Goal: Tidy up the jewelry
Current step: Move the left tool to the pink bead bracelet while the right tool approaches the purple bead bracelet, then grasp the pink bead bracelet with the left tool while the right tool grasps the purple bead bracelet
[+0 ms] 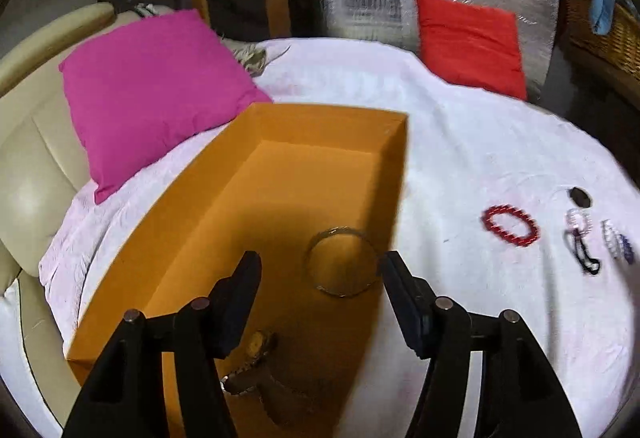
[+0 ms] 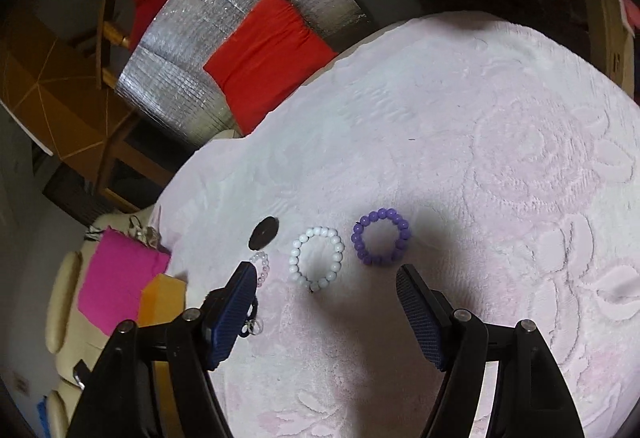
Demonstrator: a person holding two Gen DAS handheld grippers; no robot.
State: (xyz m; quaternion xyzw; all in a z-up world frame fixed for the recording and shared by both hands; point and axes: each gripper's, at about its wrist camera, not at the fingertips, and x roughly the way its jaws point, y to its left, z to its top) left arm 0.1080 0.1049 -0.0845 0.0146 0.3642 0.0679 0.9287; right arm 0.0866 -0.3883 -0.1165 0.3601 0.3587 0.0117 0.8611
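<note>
Left wrist view: the left gripper (image 1: 320, 270) hangs over the open orange cardboard box (image 1: 192, 198), jaws wide w/ nothing between them. A thin metal bangle (image 1: 341, 261) lies flat on the box floor just ahead of the tips; a gold wristwatch (image 1: 252, 358) lies nearer the camera, partly hidden by the left jaw. So two pieces look stowed already. A red beaded bracelet (image 1: 511, 225) waits on the pale pink bedspread (image 1: 460, 142), well apart from the box.

Right wrist view: the right gripper (image 2: 325, 278) hovers, jaws wide & empty, above the bedspread. The white beaded bracelet (image 2: 317, 259) lies just ahead between the tips; the purple beaded bracelet (image 2: 381, 237) is beside it (nearer the right jaw). Probably a pick-up approach: next, lower and close on one strand.
</note>
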